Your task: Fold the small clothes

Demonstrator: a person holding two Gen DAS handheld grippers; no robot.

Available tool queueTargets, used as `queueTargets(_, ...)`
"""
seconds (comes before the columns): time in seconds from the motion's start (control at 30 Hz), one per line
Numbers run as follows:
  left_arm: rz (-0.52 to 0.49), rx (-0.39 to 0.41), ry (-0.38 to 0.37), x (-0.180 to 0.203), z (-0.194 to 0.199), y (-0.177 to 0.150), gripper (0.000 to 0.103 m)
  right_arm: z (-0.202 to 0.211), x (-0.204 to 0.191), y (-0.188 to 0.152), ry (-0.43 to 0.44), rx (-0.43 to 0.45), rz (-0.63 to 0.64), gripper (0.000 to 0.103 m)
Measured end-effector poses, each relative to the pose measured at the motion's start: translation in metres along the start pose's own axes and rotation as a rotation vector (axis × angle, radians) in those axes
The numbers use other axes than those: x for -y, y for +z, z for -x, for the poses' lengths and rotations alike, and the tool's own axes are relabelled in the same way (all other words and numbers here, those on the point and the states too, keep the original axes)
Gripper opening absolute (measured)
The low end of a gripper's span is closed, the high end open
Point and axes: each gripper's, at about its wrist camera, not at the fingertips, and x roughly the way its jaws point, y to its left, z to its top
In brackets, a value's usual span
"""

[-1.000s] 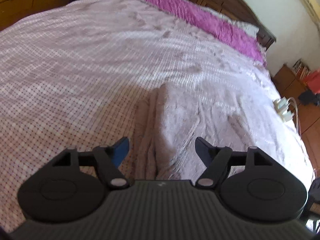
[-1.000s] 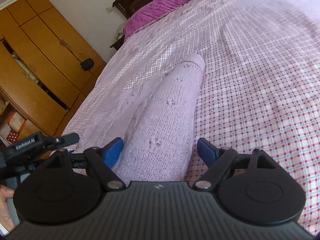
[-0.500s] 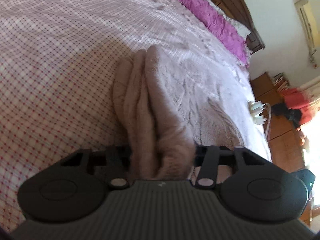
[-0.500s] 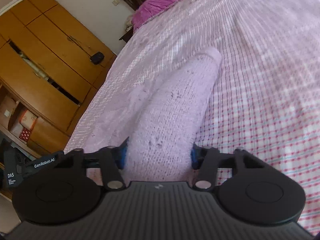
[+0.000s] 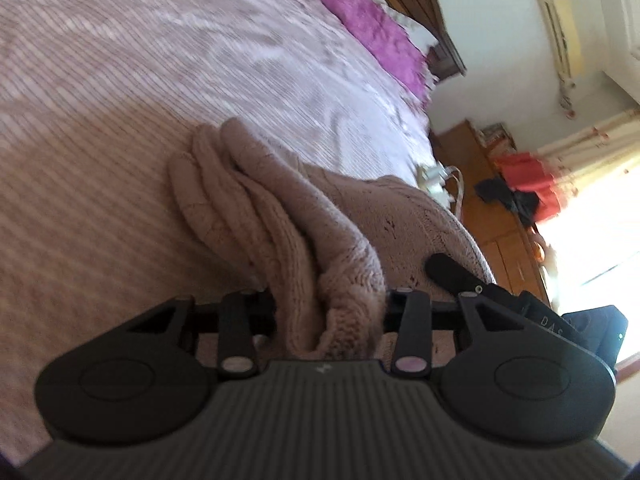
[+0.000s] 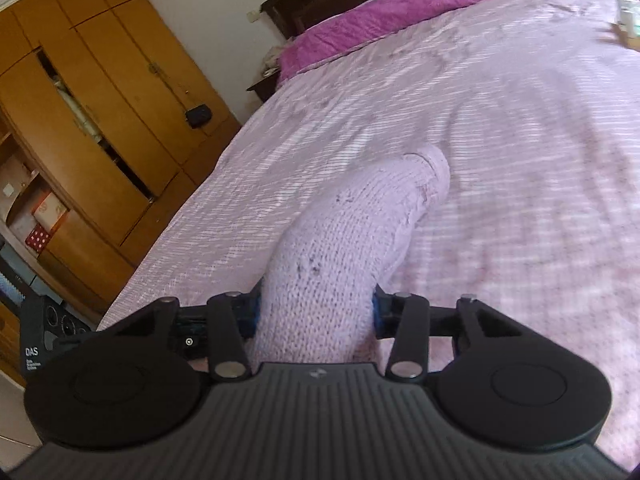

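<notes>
On the bed (image 5: 120, 92), I have both grippers pinching the knitted garment (image 5: 288, 240), the fold not yet made. My left gripper (image 5: 328, 308) has just been closing and now clamps a thick bunch of several knit layers between its jaws; the rest of the piece trails away ahead of it and off to its right, where the other gripper's dark finger shows close by. My right gripper (image 6: 316, 312) has also just been closing, its blue pads (image 6: 376, 308) squeezing a rounded roll of the same knit, which runs straight ahead of it over the checked bedspread (image 6: 520, 160).

The risk, as I judge it: the left bunch is uneven, so a loose layer could slip out when I carry it over, leaving a crooked fold. If I pull the two grips apart too hard, the stretchy knit may distort or drag the bedspread.

Both hands point forward and tilt downward toward the bed; the left view is canted, suggesting a rolled wrist.
</notes>
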Motion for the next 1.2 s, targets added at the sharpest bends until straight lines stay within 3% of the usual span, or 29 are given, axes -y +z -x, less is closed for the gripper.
queueTargets(0.13, -0.071, -0.056, 0.008, 0.019, -0.005, -0.029, 0.042, 0.048, 0.017, -0.019, -0.036, 0.019, -0.028, 0.05)
queueTargets(0.23, -0.125, -0.12, 0.068, 0.021, -0.01, -0.048, 0.043, 0.069, 0.034, -0.044, -0.067, 0.019, -0.044, 0.05)
queueTargets(0.33, -0.187, -0.129, 0.156, 0.018, -0.013, -0.067, 0.046, 0.069, 0.054, -0.07, -0.102, -0.013, -0.07, 0.051)
queueTargets(0.43, -0.15, -0.131, 0.148, 0.007, -0.01, -0.072, 0.049, 0.06, 0.074, -0.094, -0.13, -0.033, -0.118, 0.055)
queueTargets(0.57, -0.145, -0.128, 0.149, 0.003, 0.0, -0.074, 0.05, 0.063, 0.089, -0.111, -0.106, -0.001, -0.178, 0.063)
queueTargets(0.87, -0.218, -0.097, 0.265, 0.017, 0.028, -0.083, 0.057, 0.081, 0.065, -0.118, -0.183, 0.036, -0.118, 0.076)
queueTargets(1.0, -0.275, -0.069, 0.357, 0.028, 0.034, -0.091, 0.074, 0.095, 0.048, -0.126, -0.246, 0.069, -0.015, 0.082)
queueTargets(1.2, -0.351, -0.058, 0.443, 0.041, 0.038, -0.107, 0.075, 0.112, 0.032, -0.14, -0.292, 0.106, 0.056, 0.087)
